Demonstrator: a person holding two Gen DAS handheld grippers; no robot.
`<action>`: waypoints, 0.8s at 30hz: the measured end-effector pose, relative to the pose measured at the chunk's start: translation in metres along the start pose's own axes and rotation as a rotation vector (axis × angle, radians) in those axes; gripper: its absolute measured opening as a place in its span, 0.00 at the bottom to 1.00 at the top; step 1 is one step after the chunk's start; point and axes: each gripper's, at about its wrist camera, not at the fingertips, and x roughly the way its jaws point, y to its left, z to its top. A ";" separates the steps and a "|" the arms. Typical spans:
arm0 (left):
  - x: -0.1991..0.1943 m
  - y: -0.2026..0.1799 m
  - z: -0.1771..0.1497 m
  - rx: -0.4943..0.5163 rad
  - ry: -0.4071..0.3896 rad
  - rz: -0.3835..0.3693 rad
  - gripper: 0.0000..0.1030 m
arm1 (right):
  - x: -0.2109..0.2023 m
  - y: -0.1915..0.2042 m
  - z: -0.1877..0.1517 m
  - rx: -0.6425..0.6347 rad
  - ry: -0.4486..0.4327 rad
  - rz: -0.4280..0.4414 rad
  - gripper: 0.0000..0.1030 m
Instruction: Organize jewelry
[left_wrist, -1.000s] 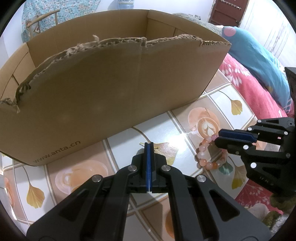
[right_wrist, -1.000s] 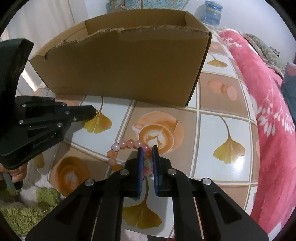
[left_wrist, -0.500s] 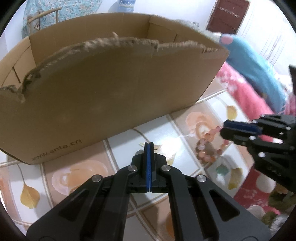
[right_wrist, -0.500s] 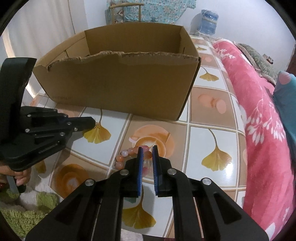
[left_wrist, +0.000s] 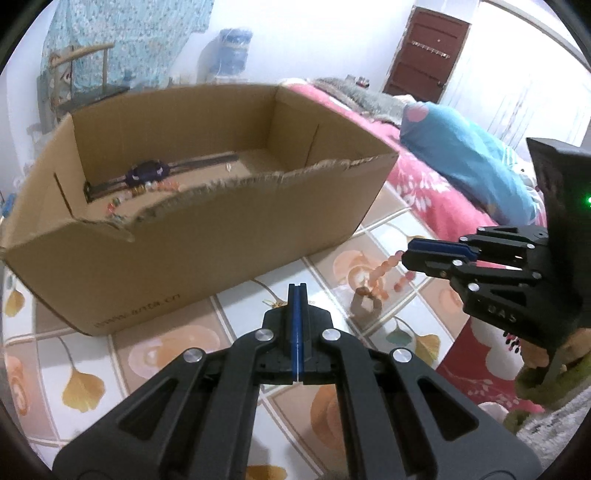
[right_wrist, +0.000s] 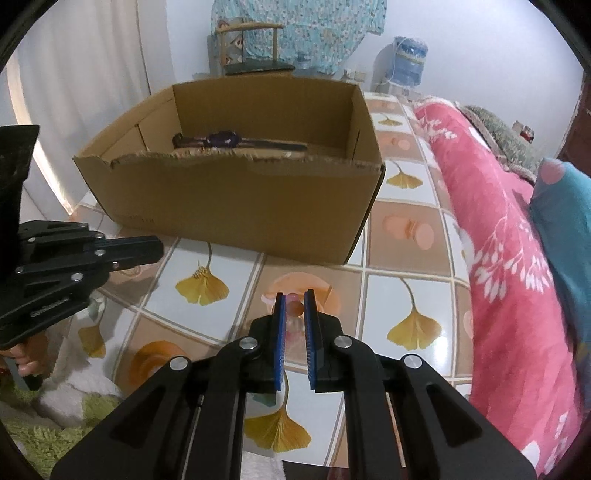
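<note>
A pink-orange bead bracelet (left_wrist: 384, 271) hangs from my right gripper (left_wrist: 408, 254), lifted above the tiled tabletop. In the right wrist view the right gripper (right_wrist: 294, 297) is shut on the bracelet's beads (right_wrist: 294, 307). My left gripper (left_wrist: 297, 290) is shut and empty, low over the table in front of the cardboard box (left_wrist: 207, 236). The open box (right_wrist: 236, 192) holds a dark watch (left_wrist: 146, 171), a beaded strand (left_wrist: 155, 186) and other small pieces.
The tabletop (right_wrist: 410, 291) has a glossy ginkgo-leaf and coffee pattern. A pink floral bed with a teal pillow (left_wrist: 469, 158) runs along the right. A green shaggy rug (right_wrist: 48, 435) lies below the table's near edge. A chair and water dispenser stand behind the box.
My right gripper has lifted the bracelet off the table. Both grippers have risen, so the box's inside now shows.
</note>
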 end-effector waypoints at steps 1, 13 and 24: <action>-0.004 -0.001 0.000 0.003 -0.007 -0.001 0.00 | -0.002 0.000 0.001 -0.002 -0.005 -0.001 0.09; 0.040 0.020 -0.001 -0.088 0.105 -0.043 0.30 | -0.004 0.002 0.000 0.018 -0.017 0.012 0.09; 0.067 0.006 -0.002 0.004 0.170 0.034 0.01 | 0.003 -0.005 0.000 0.046 -0.012 0.029 0.09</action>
